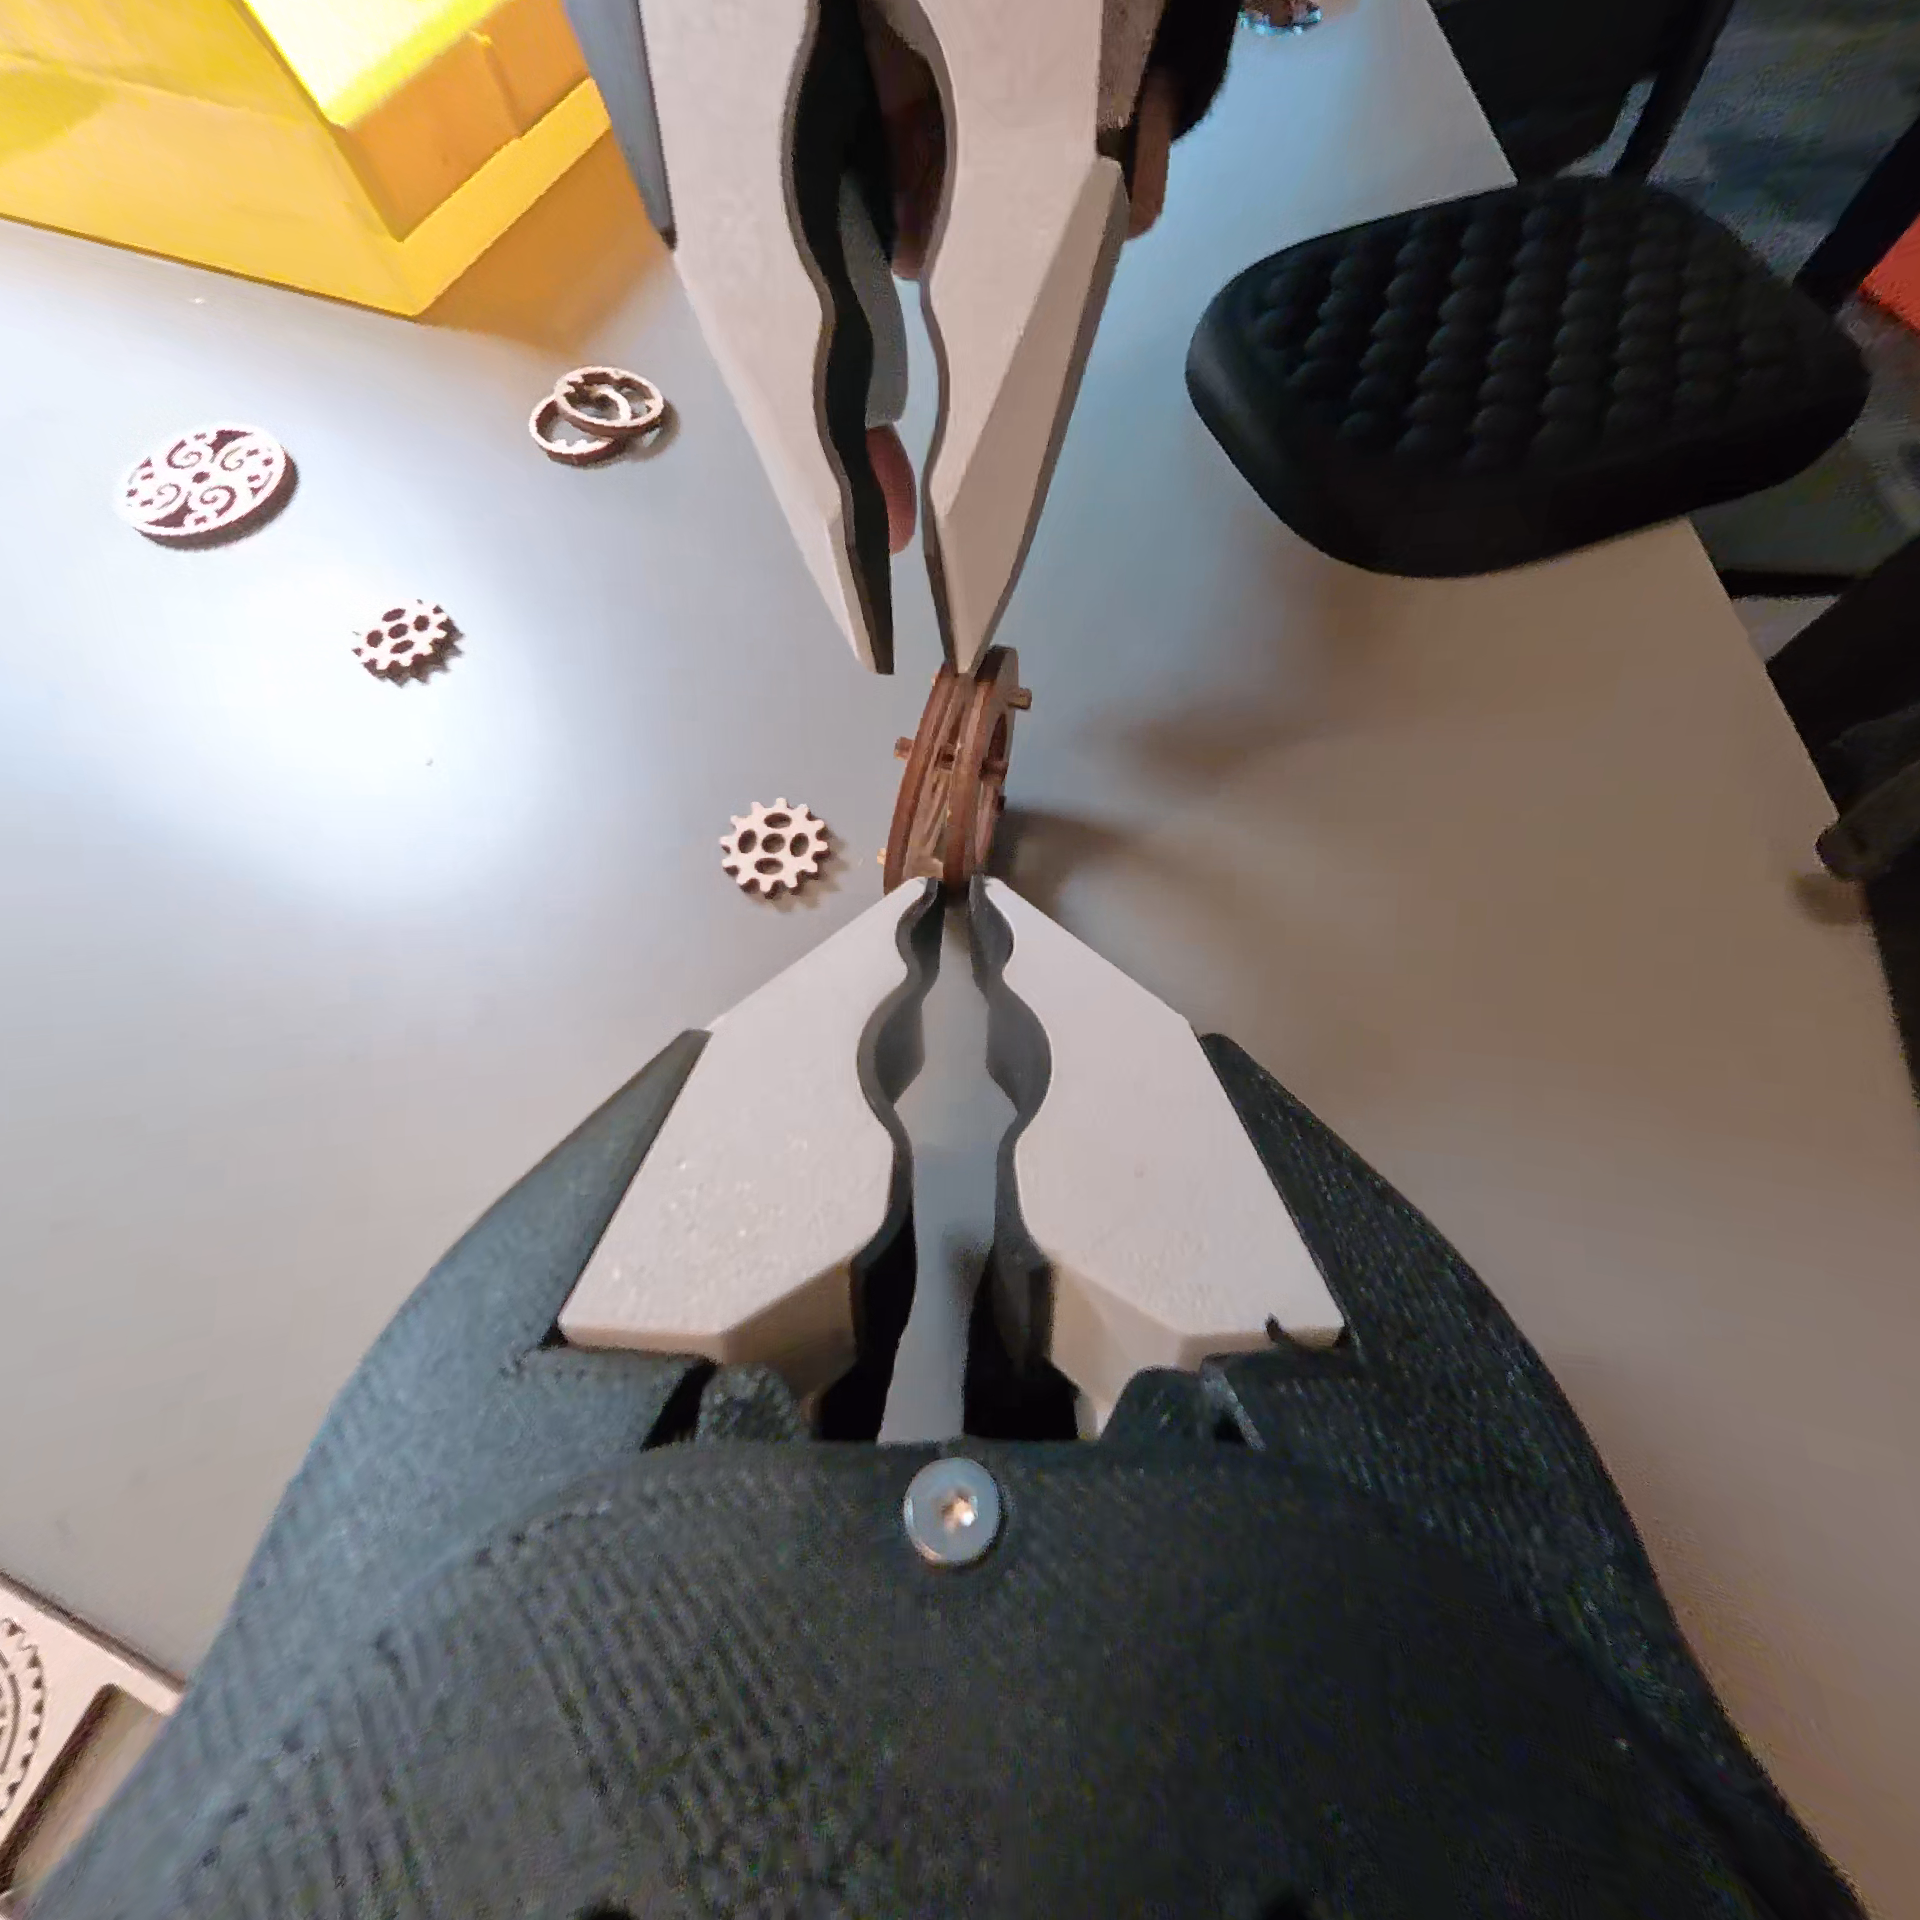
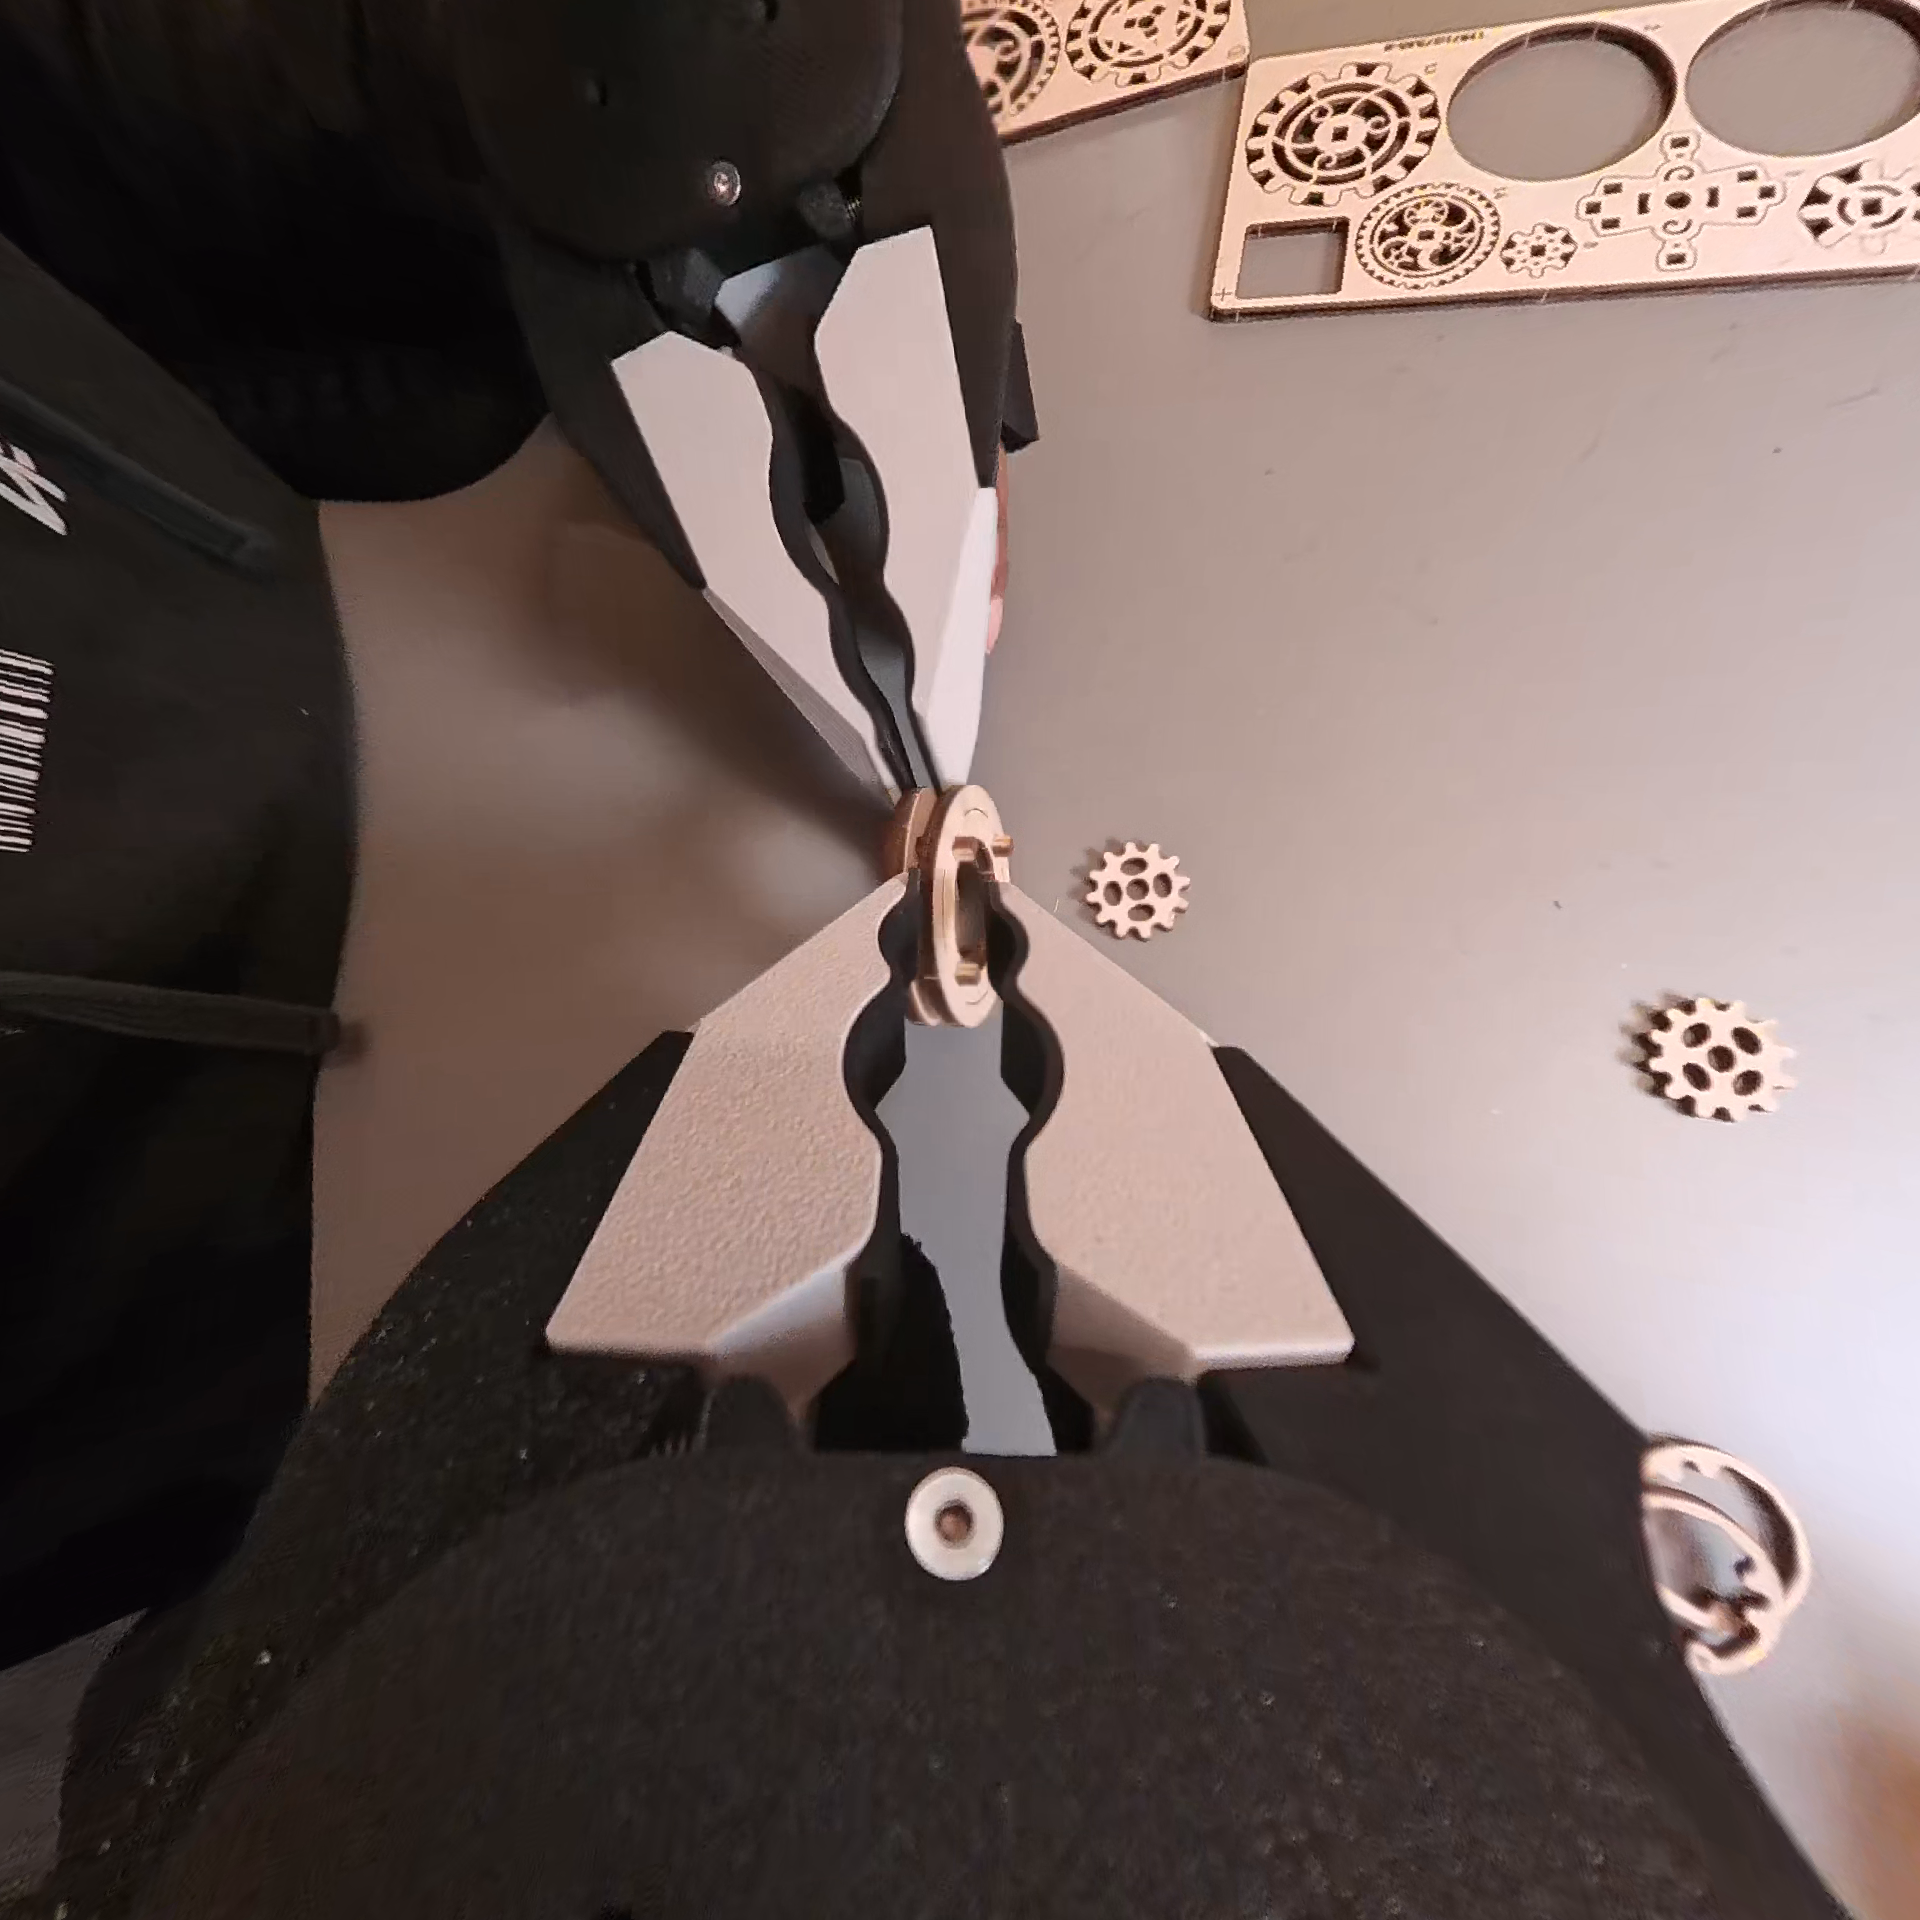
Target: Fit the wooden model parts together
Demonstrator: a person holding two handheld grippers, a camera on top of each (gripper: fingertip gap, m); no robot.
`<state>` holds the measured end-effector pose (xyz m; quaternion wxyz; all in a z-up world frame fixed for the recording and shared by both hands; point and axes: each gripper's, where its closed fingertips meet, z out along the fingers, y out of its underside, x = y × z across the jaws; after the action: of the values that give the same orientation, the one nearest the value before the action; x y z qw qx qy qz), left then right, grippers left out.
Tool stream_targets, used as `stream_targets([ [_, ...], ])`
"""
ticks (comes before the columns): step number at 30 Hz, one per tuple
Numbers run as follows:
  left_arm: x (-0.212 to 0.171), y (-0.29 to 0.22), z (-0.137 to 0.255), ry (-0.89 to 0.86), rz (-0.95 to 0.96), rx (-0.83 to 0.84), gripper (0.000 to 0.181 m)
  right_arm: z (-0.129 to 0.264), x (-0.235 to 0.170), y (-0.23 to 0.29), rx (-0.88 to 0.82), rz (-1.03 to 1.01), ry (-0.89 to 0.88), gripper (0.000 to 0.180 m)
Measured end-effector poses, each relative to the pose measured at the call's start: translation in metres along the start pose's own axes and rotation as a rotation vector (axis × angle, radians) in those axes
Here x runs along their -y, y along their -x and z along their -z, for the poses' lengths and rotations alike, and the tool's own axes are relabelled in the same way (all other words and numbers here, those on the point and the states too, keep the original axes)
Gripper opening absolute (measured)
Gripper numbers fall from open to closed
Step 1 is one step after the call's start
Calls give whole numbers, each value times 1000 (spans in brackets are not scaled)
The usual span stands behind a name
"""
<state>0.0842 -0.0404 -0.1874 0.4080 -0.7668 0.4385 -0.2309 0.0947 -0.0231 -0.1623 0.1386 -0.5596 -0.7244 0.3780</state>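
Note:
A wooden wheel made of two rings joined by small pegs [image 1: 954, 769] is held on edge above the grey table [image 1: 312, 1039]. My left gripper [image 1: 951, 891] is shut on its near rim. My right gripper [image 1: 930, 663] comes from the far side with its tips at the opposite rim. In the right wrist view, my right gripper [image 2: 951, 888] is shut on the pale ring with pegs [image 2: 951, 914]. The left gripper [image 2: 923, 792] pinches the second ring [image 2: 902, 831] right behind it. The two rings sit face to face.
Two small gears [image 1: 777, 844] [image 1: 405, 639], a patterned disc [image 1: 208, 483] and two loose rings [image 1: 597, 414] lie on the table. A yellow box [image 1: 260, 135] stands far left, a black chair [image 1: 1507, 364] past the edge. Cut-out wooden sheets [image 2: 1579, 177] lie nearby. A person in black [image 2: 156, 831] stands close.

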Motion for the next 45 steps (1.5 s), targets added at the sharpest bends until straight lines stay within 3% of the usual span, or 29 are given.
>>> stream_targets([
  [1,3,0,1,-15,13,1,3,0,0,-1,-13,5,-1,9],
  [10,18,9,4,-25,-4,88,9,-2,4,-3,-69,-52,-51,5],
  [17,21,5,6,2,-145,129,8,-2,4,-3,-131,-85,-63,5],
  [20,37,0,10,-72,-143,104,6,-4,5,-2,-143,-80,-65,4],
  [22,29,-3,5,-2,-153,76,7,-5,7,-2,-153,-77,-63,3],
  [39,28,0,6,23,-165,74,2,-2,3,0,-155,-92,-65,9],
  [45,28,-1,4,53,-223,43,10,-4,4,3,-126,-100,-63,8],
])
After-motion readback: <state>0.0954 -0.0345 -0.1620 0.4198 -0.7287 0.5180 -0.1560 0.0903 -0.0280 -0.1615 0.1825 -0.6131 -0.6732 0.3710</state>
